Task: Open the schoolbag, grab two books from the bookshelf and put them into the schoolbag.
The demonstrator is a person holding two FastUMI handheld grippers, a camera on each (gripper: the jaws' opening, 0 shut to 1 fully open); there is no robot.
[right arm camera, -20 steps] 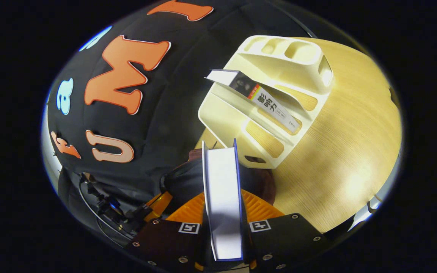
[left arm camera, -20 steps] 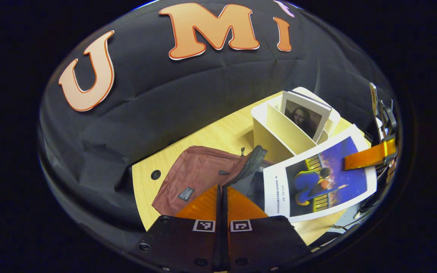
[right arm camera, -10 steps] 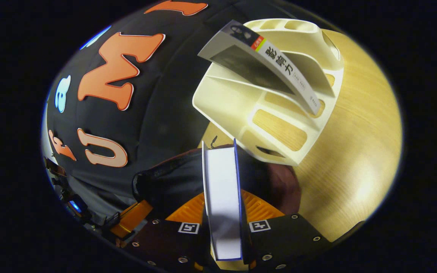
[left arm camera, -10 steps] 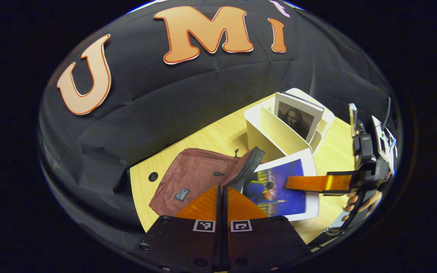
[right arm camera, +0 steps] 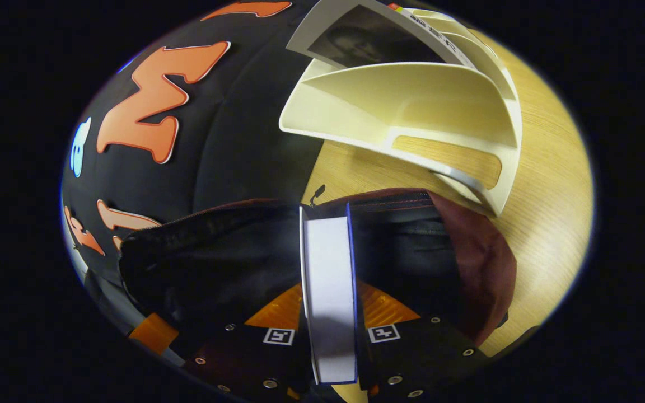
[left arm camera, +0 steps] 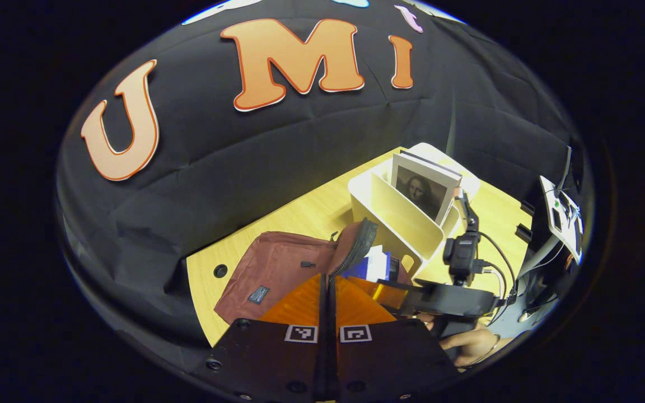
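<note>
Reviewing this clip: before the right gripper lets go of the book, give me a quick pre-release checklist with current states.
1. Schoolbag mouth open: ok, dark lining shows.
2. Right gripper shut on the blue book: ok.
3. Book's front edge over the opening: ok; depth inside: cannot tell.
4. Left gripper holding the bag flap: cannot tell, fingers together near it.
5. Second book waiting in the bookshelf: ok.

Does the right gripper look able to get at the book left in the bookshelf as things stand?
Probably not yet: the right gripper is shut on the blue-edged book over the open schoolbag. The remaining book stands unobstructed in the bookshelf.
</note>
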